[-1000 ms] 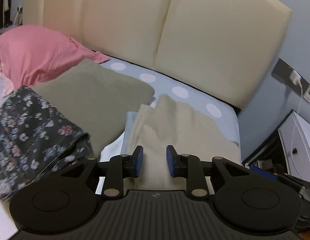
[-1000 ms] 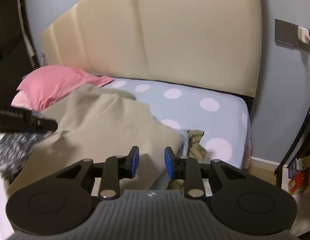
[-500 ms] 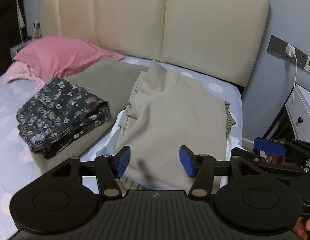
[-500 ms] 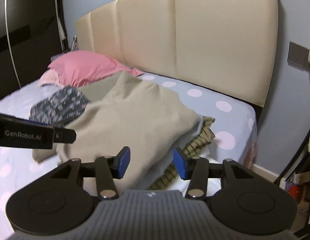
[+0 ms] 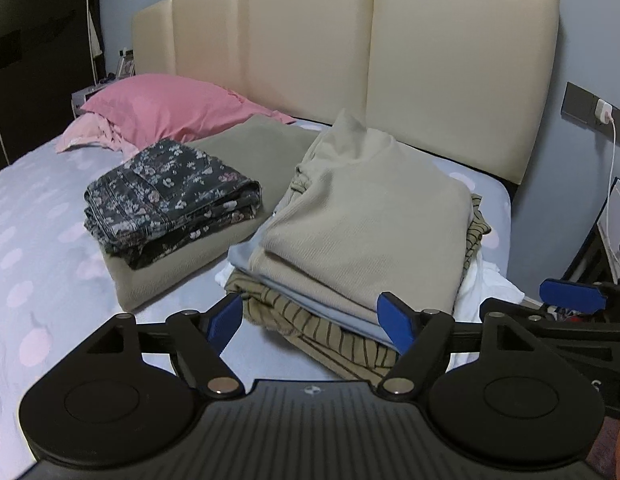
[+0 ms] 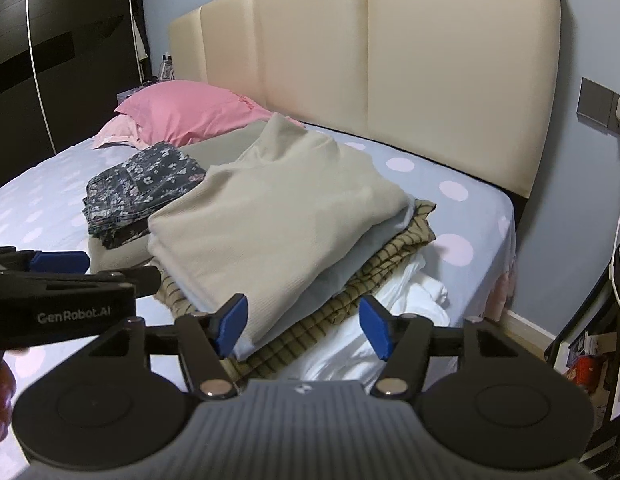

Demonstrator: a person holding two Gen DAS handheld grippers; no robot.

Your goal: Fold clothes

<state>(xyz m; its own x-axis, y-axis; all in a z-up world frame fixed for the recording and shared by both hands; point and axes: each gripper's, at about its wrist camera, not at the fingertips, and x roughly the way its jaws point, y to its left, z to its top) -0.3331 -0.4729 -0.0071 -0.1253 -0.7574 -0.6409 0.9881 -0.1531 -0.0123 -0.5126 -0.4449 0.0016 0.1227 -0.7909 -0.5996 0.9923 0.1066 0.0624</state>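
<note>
A folded beige sweater (image 5: 370, 216) (image 6: 270, 216) tops a stack on the bed: a light blue piece, an olive striped garment (image 5: 330, 336) (image 6: 310, 332) and a crumpled white cloth (image 6: 390, 320) lie under it. My left gripper (image 5: 310, 316) hangs in front of the stack, its jaws opening with nothing between them. My right gripper (image 6: 304, 318) is drawn back from the stack too, jaws opening and empty. One of its blue fingertips (image 5: 570, 294) shows at the right of the left wrist view. The left gripper's body enters the right wrist view from the left.
A folded dark floral garment (image 5: 170, 196) (image 6: 142, 188) rests on a grey-green pillow (image 5: 230, 208). A pink pillow (image 5: 166, 108) lies at the cream headboard (image 5: 390, 60). The dotted sheet (image 5: 30, 240) stretches left. A wall socket with a white cable (image 5: 606, 116) and clutter sit right of the bed.
Both grippers let go of the beige sweater and drew back from the stack, jaws widening. The sweater now lies folded on the pile.
</note>
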